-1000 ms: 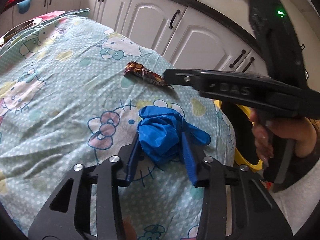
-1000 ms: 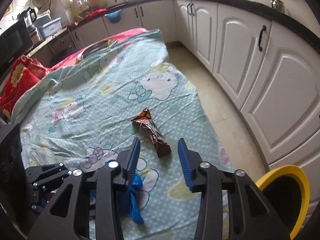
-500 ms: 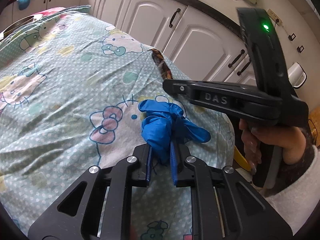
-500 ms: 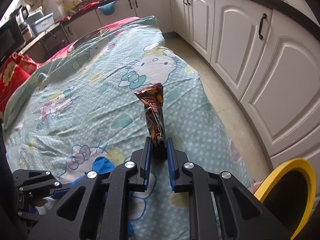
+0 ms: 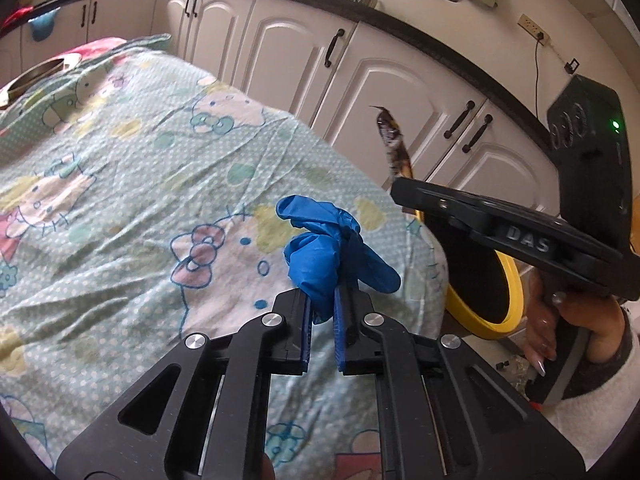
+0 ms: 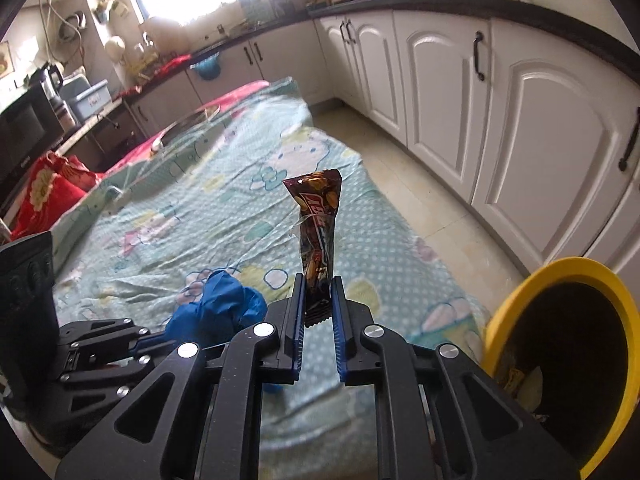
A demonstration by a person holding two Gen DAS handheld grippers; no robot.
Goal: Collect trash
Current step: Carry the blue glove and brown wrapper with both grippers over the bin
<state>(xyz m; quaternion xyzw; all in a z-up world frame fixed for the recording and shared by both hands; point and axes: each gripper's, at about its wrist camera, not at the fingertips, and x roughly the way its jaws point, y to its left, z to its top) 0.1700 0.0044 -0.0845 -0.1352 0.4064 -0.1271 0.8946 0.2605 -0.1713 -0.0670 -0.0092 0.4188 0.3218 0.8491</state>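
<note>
Right wrist view: my right claw (image 6: 316, 304) clamps the wrapper (image 6: 318, 232) upright, just left of the yellow bin (image 6: 520, 292); my left claw (image 5: 322, 312) pinches the blue glove (image 5: 320, 252) left of the bin. Next: carry both over the bin's opening

Crumpled blue glove (image 5: 320, 256) – bunched, lifted; brown snack wrapper (image 6: 318, 236) – upright, near yellow-rimmed bin (image 6: 560, 276).

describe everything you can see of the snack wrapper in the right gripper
The snack wrapper is a long, narrow, glossy brown packet with red and white print and a crimped, flared top. It stands nearly upright, lifted clear of the patterned sheet, its lower end pinched between the blue pads of the right gripper. Nothing else touches it. The left wrist view shows it edge-on.
</note>
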